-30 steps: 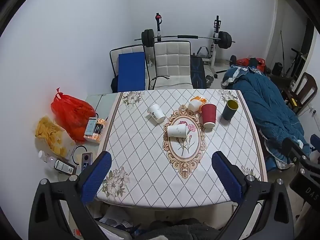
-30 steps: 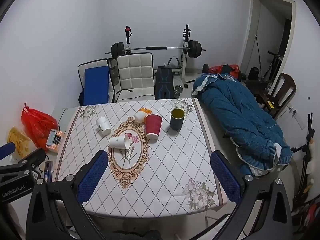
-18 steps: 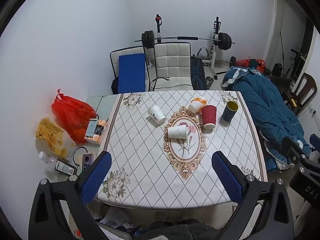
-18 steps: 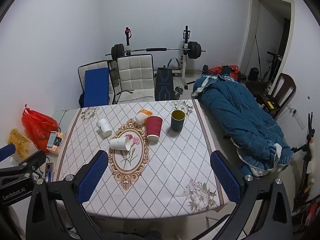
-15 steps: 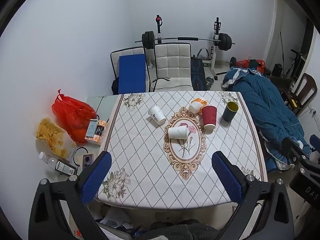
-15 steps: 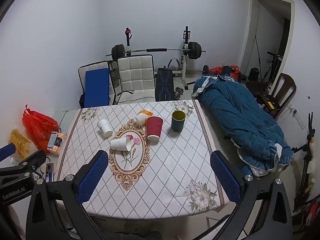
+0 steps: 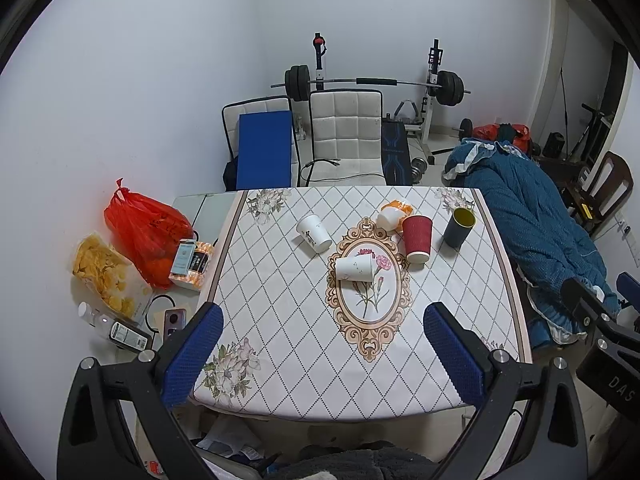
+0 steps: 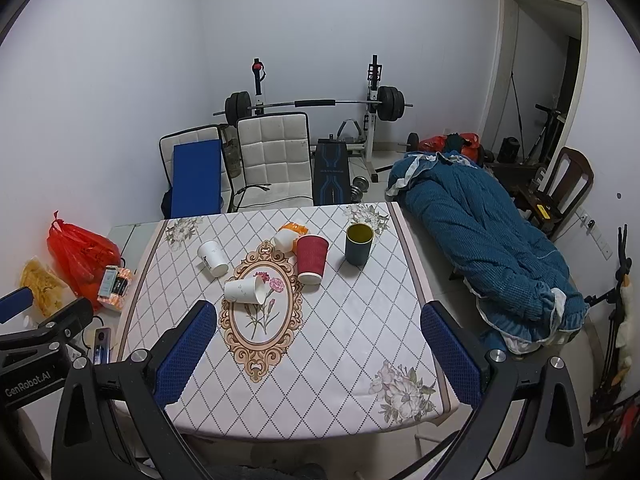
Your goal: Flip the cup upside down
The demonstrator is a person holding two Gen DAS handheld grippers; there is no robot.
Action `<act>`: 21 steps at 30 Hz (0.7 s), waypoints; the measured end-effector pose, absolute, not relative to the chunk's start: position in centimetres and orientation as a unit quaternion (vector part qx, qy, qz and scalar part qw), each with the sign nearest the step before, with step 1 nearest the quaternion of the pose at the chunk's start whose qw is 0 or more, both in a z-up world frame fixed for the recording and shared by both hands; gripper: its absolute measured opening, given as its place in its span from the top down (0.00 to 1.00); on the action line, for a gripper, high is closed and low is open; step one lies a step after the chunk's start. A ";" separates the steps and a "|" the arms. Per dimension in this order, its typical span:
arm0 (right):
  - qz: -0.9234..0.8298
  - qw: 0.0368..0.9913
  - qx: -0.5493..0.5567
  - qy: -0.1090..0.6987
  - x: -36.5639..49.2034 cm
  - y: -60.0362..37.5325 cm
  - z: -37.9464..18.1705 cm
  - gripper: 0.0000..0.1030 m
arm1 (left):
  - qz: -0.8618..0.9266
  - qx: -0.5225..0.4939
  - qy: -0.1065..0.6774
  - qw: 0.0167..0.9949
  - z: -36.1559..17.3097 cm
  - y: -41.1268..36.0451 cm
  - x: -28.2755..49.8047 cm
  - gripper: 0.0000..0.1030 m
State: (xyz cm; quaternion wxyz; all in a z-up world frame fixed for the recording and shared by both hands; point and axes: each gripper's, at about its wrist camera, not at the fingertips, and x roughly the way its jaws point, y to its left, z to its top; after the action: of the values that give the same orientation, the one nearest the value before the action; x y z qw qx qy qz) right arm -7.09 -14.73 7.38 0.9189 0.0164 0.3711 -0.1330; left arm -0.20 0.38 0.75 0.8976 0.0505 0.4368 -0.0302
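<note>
Several cups sit on the patterned tablecloth (image 7: 280,320). A red ribbed cup (image 7: 417,239) (image 8: 311,258) and a dark cup with a yellow inside (image 7: 458,227) (image 8: 359,244) stand upright. A white cup (image 7: 353,268) (image 8: 244,290) lies on its side on the oval motif. Another white cup (image 7: 314,233) (image 8: 212,258) lies tilted to the left. An orange-and-white cup (image 7: 393,214) (image 8: 289,235) lies behind the red one. My left gripper (image 7: 322,354) and right gripper (image 8: 318,354) are both open and empty, held above the table's near edge, well short of the cups.
Left of the table lie a red bag (image 7: 146,228), a snack bag (image 7: 106,276) and small boxes. Two chairs (image 7: 346,140) and a barbell rack (image 7: 372,84) stand behind. A blue quilt (image 8: 480,248) lies at the right. The other gripper shows at each view's edge.
Both grippers have drifted slightly back from the table; the cups have not moved and the jaws stay open.
</note>
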 end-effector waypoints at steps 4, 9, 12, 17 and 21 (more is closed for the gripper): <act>-0.132 0.919 0.016 0.370 -7.3 -14.7 7.7 0.00 | -0.031 0.051 0.436 0.898 0.7 0.3 -0.3 0.00; -0.132 0.919 0.014 0.370 -7.2 -14.5 7.9 0.00 | -0.030 0.050 0.436 0.898 0.7 0.3 -0.3 0.00; -0.133 0.920 0.016 0.369 -7.2 -14.6 7.8 0.00 | -0.028 0.049 0.434 0.899 0.8 0.1 -0.5 0.00; -0.131 0.920 0.016 0.370 -7.2 -14.5 7.9 0.00 | -0.028 0.048 0.431 0.900 0.9 -0.1 -0.6 0.00; -0.132 0.920 0.016 0.369 -7.2 -14.5 7.9 0.00 | -0.031 0.047 0.431 0.901 0.9 -0.4 -0.7 0.00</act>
State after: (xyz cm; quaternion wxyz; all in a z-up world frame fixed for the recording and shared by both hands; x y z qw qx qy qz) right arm -7.23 -14.47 7.94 0.9198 0.0160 0.3694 -0.1315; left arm -0.69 -0.37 0.91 0.9008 0.0474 0.4306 -0.0306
